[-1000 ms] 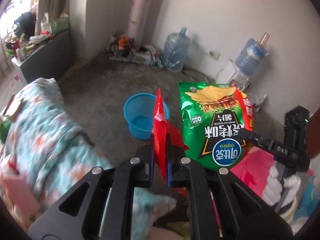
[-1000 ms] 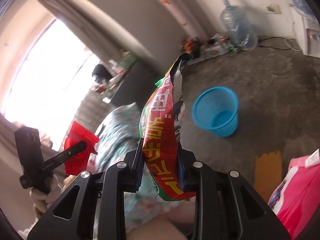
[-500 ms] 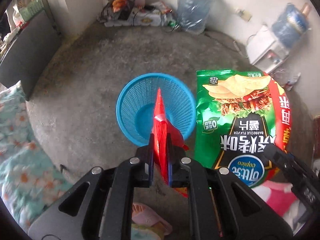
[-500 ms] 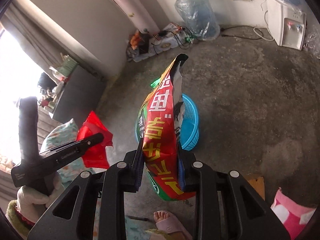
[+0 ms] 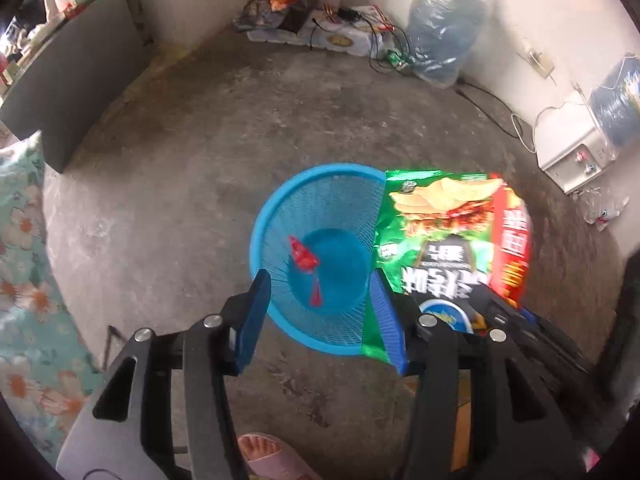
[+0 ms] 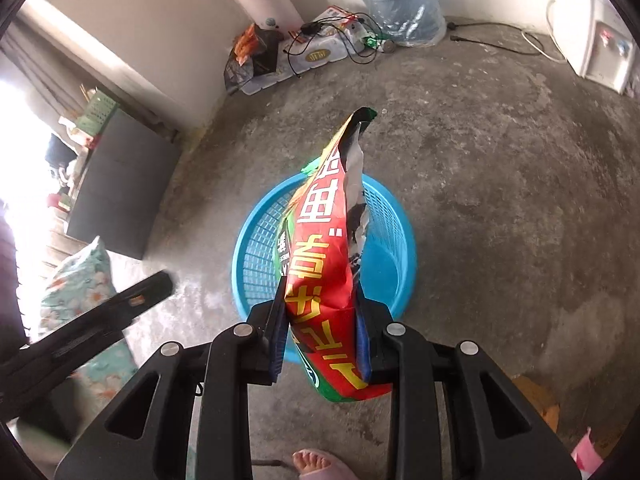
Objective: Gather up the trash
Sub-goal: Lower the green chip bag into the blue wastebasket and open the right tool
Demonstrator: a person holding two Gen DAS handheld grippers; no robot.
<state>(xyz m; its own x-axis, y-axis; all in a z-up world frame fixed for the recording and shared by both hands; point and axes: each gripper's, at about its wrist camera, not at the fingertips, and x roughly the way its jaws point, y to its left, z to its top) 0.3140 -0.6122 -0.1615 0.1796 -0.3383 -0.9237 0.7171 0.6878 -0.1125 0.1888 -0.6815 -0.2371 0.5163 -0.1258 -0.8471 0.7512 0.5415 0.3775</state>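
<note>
The left gripper has just let go, its fingers now spread wide and the red wrapper falling into the blue basket, so only the chip bag, clamped in the right gripper above the basket, remains to drop.

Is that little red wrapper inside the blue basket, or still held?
Inside. The red wrapper shows against the blue basket floor, and the left gripper above it is open with nothing between its fingers.
</note>
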